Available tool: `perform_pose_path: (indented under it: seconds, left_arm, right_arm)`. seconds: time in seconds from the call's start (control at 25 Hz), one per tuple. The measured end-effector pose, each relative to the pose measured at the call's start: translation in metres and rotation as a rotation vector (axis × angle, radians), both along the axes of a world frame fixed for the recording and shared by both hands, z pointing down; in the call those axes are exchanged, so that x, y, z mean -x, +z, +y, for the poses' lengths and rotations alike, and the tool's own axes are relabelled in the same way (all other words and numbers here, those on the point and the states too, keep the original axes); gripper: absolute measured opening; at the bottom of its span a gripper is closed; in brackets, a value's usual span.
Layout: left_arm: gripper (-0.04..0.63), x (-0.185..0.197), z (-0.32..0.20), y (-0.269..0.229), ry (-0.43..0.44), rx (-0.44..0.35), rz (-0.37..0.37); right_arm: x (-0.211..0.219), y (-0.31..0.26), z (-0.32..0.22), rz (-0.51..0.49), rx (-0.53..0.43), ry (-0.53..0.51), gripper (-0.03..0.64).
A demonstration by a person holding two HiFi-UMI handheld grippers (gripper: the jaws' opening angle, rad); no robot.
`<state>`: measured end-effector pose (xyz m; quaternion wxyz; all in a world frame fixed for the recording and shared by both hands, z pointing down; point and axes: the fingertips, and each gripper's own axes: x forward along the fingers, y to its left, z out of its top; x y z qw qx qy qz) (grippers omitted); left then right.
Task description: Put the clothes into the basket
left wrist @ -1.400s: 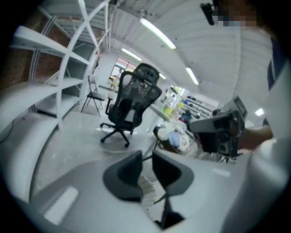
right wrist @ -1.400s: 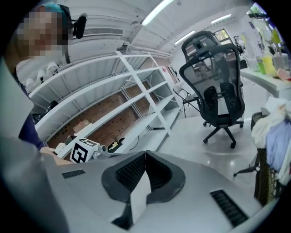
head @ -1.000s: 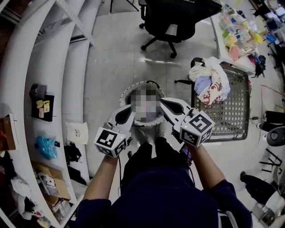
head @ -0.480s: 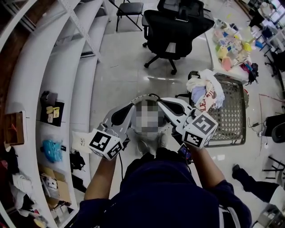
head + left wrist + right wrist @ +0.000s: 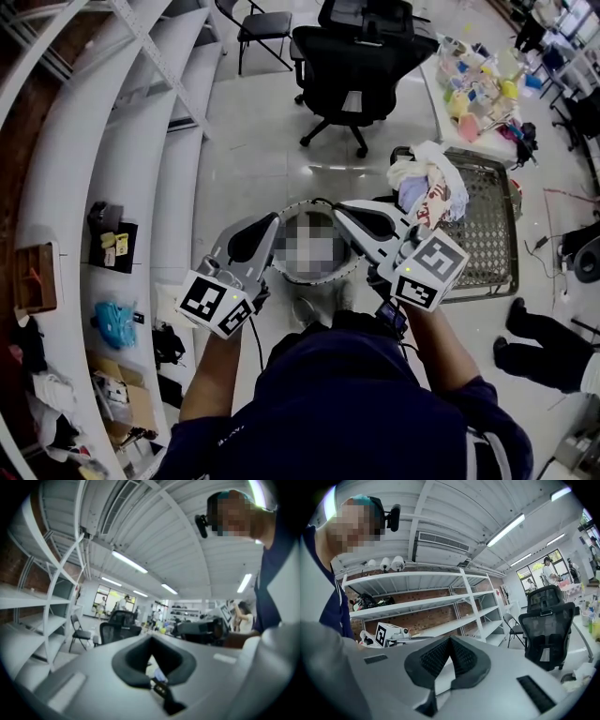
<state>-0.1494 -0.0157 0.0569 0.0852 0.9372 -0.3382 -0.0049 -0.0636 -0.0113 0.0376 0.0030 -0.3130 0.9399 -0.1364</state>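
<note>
A pile of clothes (image 5: 427,186), white, pale blue and patterned, lies on the near-left corner of a metal mesh cart (image 5: 487,225). A round basket with a white rim (image 5: 323,277) stands on the floor below my hands; a mosaic patch covers its inside. My left gripper (image 5: 273,221) and right gripper (image 5: 339,208) are held high and level over the basket, side by side. In the left gripper view the left gripper (image 5: 151,641) has its pads together with nothing between them. The right gripper (image 5: 450,641) looks the same in its own view.
A black office chair (image 5: 356,66) stands beyond the basket, a folding chair (image 5: 258,28) further back. White shelves (image 5: 94,169) run along the left with small items. A table with colourful things (image 5: 478,84) is at the upper right. Another person's legs (image 5: 548,352) are at the right.
Both grippers have risen towards the head camera and look larger. They stay shut and empty. The basket and clothes have not moved.
</note>
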Motion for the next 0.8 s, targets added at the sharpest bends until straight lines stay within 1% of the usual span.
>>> perform_pose_path:
  seconds: [0.16,0.4,0.8]
  left_arm:
    - [0.003,-0.002,0.001,0.005,0.013,0.013,-0.001]
    - [0.003,-0.002,-0.002,0.009,0.024,0.031,-0.002]
    - [0.003,0.002,-0.003,0.013,0.041,0.04,0.003]
  right_arm:
    - [0.0,0.002,0.002,0.001,0.001,0.01,0.006]
    - [0.008,0.007,0.003,0.012,0.012,-0.007,0.006]
    - [0.015,0.013,0.002,0.023,0.025,0.004,0.006]
